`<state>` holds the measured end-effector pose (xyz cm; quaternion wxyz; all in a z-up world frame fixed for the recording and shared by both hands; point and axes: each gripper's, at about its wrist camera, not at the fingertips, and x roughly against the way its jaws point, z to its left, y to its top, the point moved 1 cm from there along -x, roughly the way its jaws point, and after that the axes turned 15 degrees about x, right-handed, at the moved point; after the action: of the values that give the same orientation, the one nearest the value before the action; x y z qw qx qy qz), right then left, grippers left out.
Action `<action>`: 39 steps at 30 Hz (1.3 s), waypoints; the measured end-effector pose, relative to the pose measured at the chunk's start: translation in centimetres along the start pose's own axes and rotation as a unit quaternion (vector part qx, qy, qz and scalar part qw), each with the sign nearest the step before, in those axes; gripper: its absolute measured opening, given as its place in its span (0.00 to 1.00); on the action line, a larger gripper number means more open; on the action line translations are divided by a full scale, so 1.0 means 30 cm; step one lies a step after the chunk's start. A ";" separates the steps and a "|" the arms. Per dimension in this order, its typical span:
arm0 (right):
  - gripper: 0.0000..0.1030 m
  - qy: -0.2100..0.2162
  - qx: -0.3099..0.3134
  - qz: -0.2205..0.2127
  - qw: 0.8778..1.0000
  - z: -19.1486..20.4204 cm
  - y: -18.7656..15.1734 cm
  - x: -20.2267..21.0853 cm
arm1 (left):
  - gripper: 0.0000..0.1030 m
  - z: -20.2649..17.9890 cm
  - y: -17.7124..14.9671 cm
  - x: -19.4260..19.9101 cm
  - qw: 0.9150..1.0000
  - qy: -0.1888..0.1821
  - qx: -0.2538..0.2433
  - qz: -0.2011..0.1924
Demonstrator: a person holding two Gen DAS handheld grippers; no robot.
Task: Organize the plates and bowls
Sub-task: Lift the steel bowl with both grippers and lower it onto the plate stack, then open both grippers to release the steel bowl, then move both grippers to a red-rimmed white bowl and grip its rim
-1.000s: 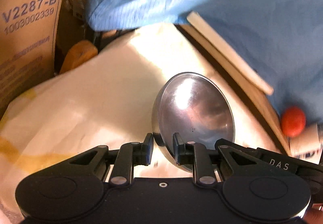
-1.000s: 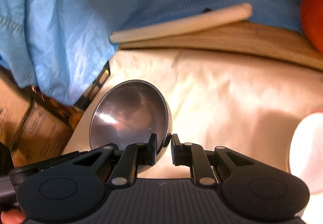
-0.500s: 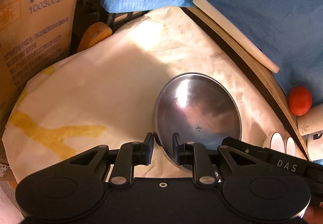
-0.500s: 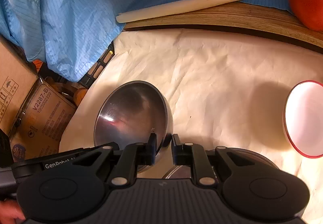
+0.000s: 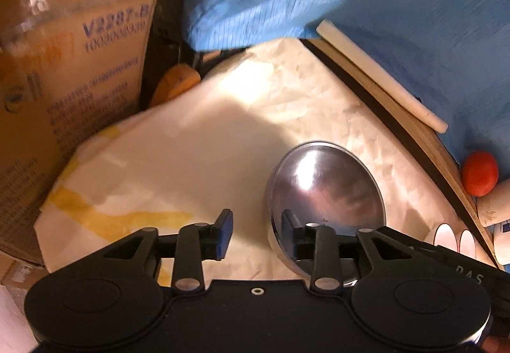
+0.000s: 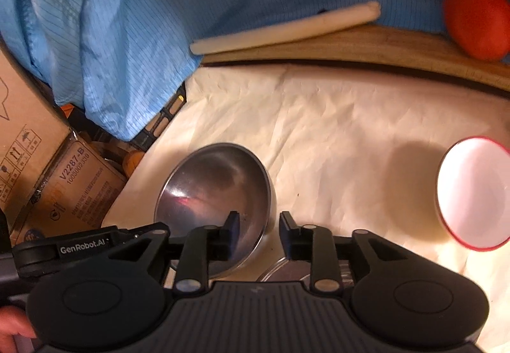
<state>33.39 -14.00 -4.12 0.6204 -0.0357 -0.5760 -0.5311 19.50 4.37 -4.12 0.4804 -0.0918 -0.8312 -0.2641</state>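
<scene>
**Both claws open at the steel bowl**

The round stainless-steel bowl sits on the cream crumpled paper covering the bench, near its left edge. The left claw is spread wide: its right finger reaches inside the bowl and its left finger stands outside, with the near rim between them and clear space at the left pad. The right claw is likewise parted, straddling the bowl's right-hand rim, one finger inside and one outside; neither claw grips anything. A white bowl with a red rim rests well apart to the right. Below the right claw a clear round rim shows, possibly a glass dish (mostly hidden). A brown cardboard box printed V2287-B stands beside the bench.
</scene>
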 end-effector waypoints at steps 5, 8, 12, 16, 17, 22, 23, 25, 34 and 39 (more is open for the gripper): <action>0.50 -0.006 0.001 -0.031 1.000 -0.012 -0.005 0.059 | 0.51 -0.029 0.002 0.056 0.999 0.009 -0.021 -0.036; 0.60 -0.011 -0.004 -0.052 0.999 -0.029 -0.011 0.101 | 0.58 -0.053 0.001 0.083 0.998 0.008 -0.038 -0.052; 0.73 -0.022 -0.015 -0.081 0.996 -0.067 -0.028 0.165 | 0.70 -0.103 -0.009 0.105 0.996 -0.002 -0.063 -0.068; 0.85 -0.044 -0.031 -0.111 0.992 -0.117 -0.057 0.235 | 0.80 -0.173 -0.030 0.109 0.993 -0.021 -0.093 -0.074; 0.87 -0.050 -0.036 -0.117 0.991 -0.131 -0.065 0.253 | 0.82 -0.192 -0.036 0.107 0.992 -0.026 -0.101 -0.074; 0.94 -0.082 -0.069 -0.146 0.984 -0.219 -0.118 0.341 | 0.96 -0.300 -0.079 0.086 0.986 -0.058 -0.144 -0.066; 0.95 -0.088 -0.076 -0.150 0.982 -0.233 -0.132 0.355 | 0.98 -0.322 -0.090 0.078 0.984 -0.065 -0.153 -0.063; 0.97 -0.099 -0.093 -0.159 0.978 -0.265 -0.166 0.386 | 0.99 -0.371 -0.113 0.064 0.981 -0.076 -0.171 -0.055; 1.00 -0.144 -0.177 -0.160 0.960 -0.405 -0.308 0.455 | 0.99 -0.577 -0.243 -0.019 0.953 -0.110 -0.283 -0.019; 1.00 -0.161 -0.211 -0.146 0.953 -0.471 -0.370 0.460 | 0.99 -0.651 -0.295 -0.101 0.937 -0.104 -0.333 0.008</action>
<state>32.04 -36.61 -4.75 0.4135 -0.1660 -0.5417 -0.7127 32.13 -13.08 -2.00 0.3349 -0.2803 -0.7402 -0.5113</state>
